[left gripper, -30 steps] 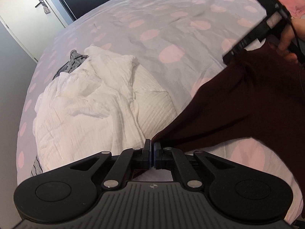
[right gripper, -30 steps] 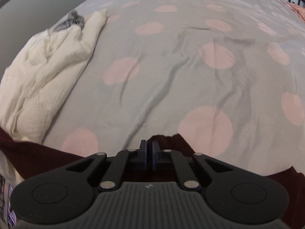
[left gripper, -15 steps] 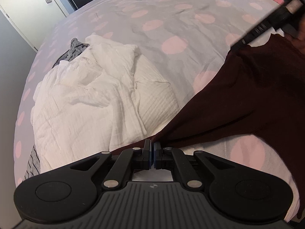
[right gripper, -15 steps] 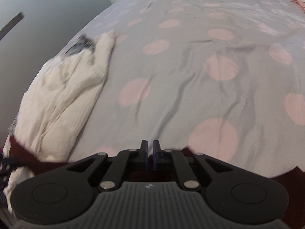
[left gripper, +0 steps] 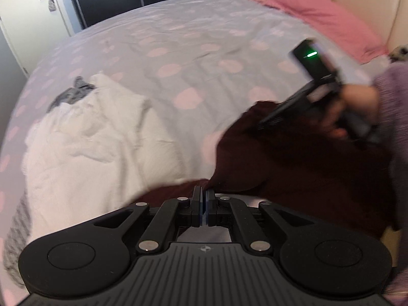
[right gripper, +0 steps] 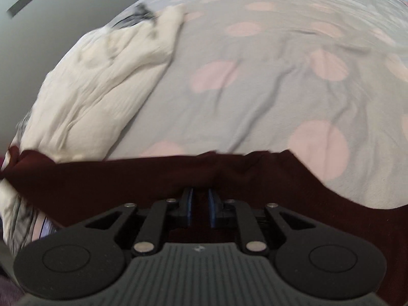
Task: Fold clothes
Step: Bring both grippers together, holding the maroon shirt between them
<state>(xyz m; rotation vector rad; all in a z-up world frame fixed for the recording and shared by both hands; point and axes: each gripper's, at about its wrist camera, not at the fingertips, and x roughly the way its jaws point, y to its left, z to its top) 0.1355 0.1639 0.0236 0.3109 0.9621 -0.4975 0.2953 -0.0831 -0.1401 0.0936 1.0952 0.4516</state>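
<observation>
Clothes are mostly unfolded: on the bed (left gripper: pixel 204 51) the white heap (left gripper: pixel 89 140) lies crumpled and untouched, while the maroon garment (left gripper: pixel 293 165) hangs slack between the left gripper (left gripper: pixel 203 199), clamped on its edge, and the right gripper (right gripper: pixel 199 204), whose jaws have just been parting around the cloth.

The crumpled garment (left gripper: pixel 84 140) is lying on the bed (left gripper: pixel 204 58) at ten o'clock from the left tool (left gripper: pixel 203 204), partly over a striped garment (left gripper: pixel 74 93). The dark garment (left gripper: pixel 293 168) is spreading toward two o'clock (under the right tool (right gripper: pixel 200 205)). A pillow (left gripper: pixel 326 17) is sitting beyond, against the headboard (left gripper: pixel 362 2).
</observation>
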